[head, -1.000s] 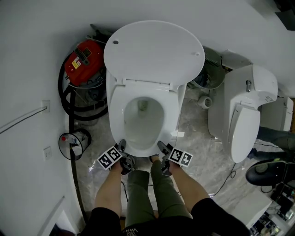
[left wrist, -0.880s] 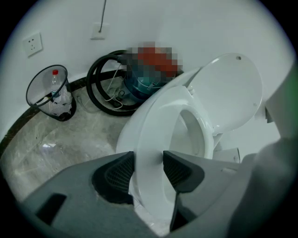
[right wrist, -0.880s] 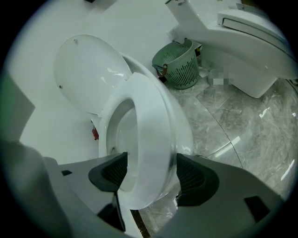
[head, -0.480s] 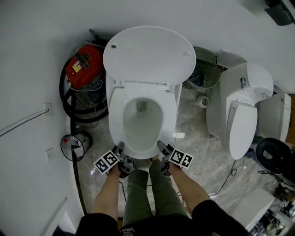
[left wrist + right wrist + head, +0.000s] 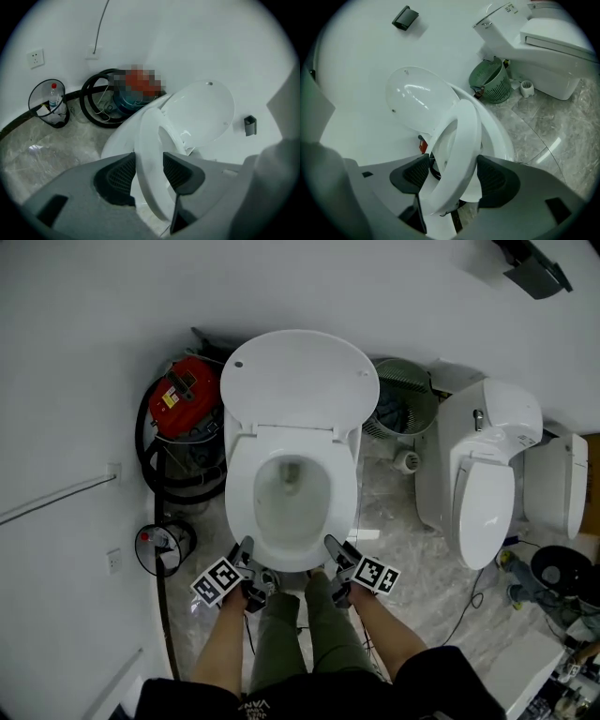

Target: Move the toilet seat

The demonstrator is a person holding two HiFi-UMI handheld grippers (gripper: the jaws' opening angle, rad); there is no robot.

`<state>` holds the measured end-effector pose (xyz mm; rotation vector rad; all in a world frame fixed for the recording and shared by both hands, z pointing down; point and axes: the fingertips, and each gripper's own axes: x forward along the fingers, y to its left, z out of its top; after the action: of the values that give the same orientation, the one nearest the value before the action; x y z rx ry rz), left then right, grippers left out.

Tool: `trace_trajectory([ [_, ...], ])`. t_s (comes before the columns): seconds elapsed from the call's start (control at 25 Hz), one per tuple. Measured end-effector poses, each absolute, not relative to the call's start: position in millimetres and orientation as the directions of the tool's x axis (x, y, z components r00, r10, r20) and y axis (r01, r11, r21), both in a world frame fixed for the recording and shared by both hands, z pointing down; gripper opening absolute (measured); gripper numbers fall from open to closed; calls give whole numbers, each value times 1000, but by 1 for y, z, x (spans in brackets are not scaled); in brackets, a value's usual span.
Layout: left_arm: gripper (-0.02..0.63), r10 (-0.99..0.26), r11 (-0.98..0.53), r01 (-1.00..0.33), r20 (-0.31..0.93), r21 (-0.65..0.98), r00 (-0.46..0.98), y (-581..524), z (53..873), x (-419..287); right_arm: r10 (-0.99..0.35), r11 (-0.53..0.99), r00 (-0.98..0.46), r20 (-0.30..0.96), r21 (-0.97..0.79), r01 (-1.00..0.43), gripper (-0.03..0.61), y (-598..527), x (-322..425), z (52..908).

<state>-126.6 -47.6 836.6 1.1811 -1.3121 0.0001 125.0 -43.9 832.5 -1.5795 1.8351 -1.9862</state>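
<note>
- The toilet seat (image 5: 240, 502) lies over the toilet bowl (image 5: 284, 526). In both gripper views its front edge is tilted up off the bowl's rim, and its back end sits by the hinge.
- The left gripper (image 5: 149, 164) is at the bowl's front-left. Its fingers (image 5: 123, 174) are clamped on the seat's front rim, one pad on each face of the ring.
- The right gripper (image 5: 450, 171) is at the bowl's front-right. Its fingers (image 5: 496, 179) are likewise pressed onto the seat's rim, which passes between them.
- The lid (image 5: 300, 381) stands open behind the bowl, against the white wall.
- A red vacuum cleaner (image 5: 186, 395) with a coiled black hose (image 5: 150, 465) stands to the left of the bowl, near its back.
- A wire bin (image 5: 161, 547) holding a bottle sits to the bowl's front-left, by the wall.
- A green basket (image 5: 405, 399) stands to the right of the bowl near its back, and a second toilet (image 5: 483, 474) is farther right.
- The person's legs stand right in front of the bowl, on the marble floor (image 5: 412, 549).
</note>
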Motion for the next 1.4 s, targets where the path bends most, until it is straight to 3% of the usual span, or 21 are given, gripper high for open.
trace_trajectory([
  [1.16,218,-741,382,-573,611,725,279,-138,690,-116,-590,-93,-660,466,-850,-518,302,-119,134,695],
  [1.4,284,-764,285,-543,529,790,368,-172,664,-108,-657,-92,-631,414,-874,-477,305,-149,138,671],
])
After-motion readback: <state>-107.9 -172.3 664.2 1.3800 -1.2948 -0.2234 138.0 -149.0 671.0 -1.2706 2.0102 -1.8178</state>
